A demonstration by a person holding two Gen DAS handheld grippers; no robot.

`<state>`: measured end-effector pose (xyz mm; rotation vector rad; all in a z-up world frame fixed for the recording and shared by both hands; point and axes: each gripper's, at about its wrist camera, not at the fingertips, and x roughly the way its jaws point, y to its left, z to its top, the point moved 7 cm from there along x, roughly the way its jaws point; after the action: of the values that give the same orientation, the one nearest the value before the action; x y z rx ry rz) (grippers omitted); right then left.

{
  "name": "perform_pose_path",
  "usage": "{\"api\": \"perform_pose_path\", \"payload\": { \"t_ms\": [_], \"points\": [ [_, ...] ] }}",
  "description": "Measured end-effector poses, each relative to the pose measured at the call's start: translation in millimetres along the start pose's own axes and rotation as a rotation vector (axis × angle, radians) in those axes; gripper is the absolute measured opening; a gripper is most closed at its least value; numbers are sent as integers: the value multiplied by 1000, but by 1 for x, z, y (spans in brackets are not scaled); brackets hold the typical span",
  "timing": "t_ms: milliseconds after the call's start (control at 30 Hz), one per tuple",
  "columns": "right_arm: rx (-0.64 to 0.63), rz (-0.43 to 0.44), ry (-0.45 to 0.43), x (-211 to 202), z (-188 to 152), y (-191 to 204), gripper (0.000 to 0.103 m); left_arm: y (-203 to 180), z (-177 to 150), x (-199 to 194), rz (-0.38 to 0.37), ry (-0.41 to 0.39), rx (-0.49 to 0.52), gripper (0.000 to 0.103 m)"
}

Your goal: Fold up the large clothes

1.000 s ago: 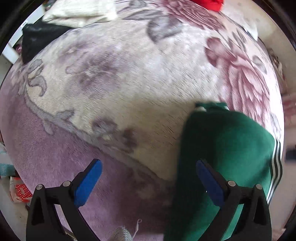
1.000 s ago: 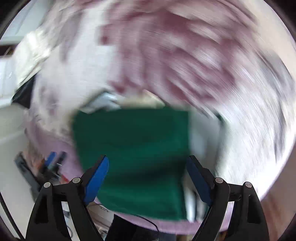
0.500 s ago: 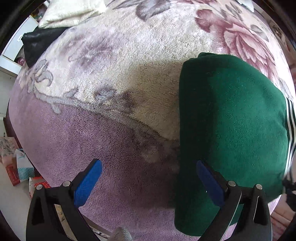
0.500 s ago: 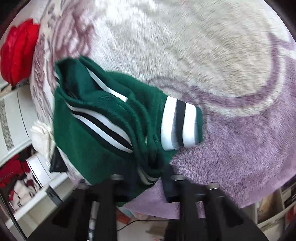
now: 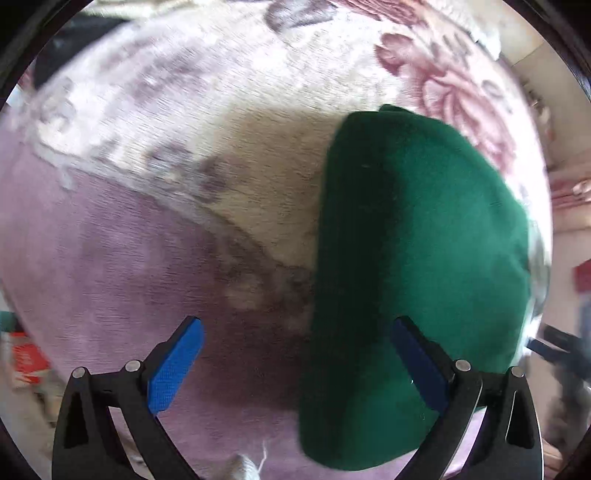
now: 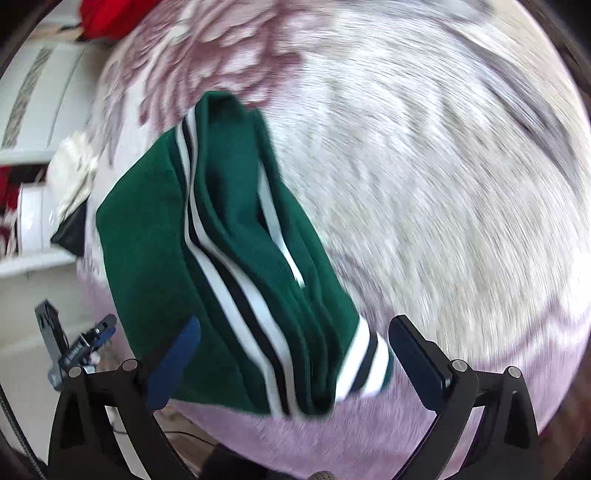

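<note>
Lying folded on a plush floral blanket [image 5: 207,122], the green garment [image 5: 417,266] forms a compact rounded block, its plain face uppermost in the left wrist view. Blanket cream with mauve and pink flowers; a plain lilac border runs along the near edge.

Left gripper [image 5: 295,354]: jaws spread wide, blue pads apart, nothing between them pressed. The left edge of the garment falls in the gap between the fingers; the right finger [image 5: 421,362] overlaps the green cloth in the picture, but whether it touches cannot be told. The left finger [image 5: 177,362] is over bare lilac blanket.

Right gripper [image 6: 295,354]: jaws have just been opening and now stand wide. The garment's near corner, with its white-and-black striped cuff [image 6: 365,365], sits between the fingers, but neither pad presses on it. Green garment [image 6: 229,258] seen here from its layered side: stacked folds show, with white and black stripes running lengthwise along them.

Surroundings, right wrist view: a red cloth [image 6: 110,18] at the far edge of the blanket, a white fluffy item [image 6: 74,170] and a dark item [image 6: 72,229] beyond the garment's left side, white furniture [image 6: 40,96] behind. Both views somewhat motion-blurred.
</note>
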<state>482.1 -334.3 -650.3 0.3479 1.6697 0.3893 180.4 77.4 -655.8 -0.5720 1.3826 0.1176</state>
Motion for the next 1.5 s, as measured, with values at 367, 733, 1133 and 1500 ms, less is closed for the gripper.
{"api": "perform_pose_path", "payload": {
  "t_ms": [367, 733, 1133, 1500],
  "points": [
    [-128, 400, 272, 77, 70, -6, 103, -34, 4, 55, -371, 98, -32, 103],
    [-86, 502, 324, 83, 97, 49, 55, -52, 24, 30, -443, 13, -70, 70],
    [-6, 619, 110, -15, 169, 116, 38, -109, 124, -32, -396, -2, 130, 60],
    [17, 601, -126, -103, 415, 126, 38, -225, 326, -18, -453, -51, 401, 60]
  ]
}}
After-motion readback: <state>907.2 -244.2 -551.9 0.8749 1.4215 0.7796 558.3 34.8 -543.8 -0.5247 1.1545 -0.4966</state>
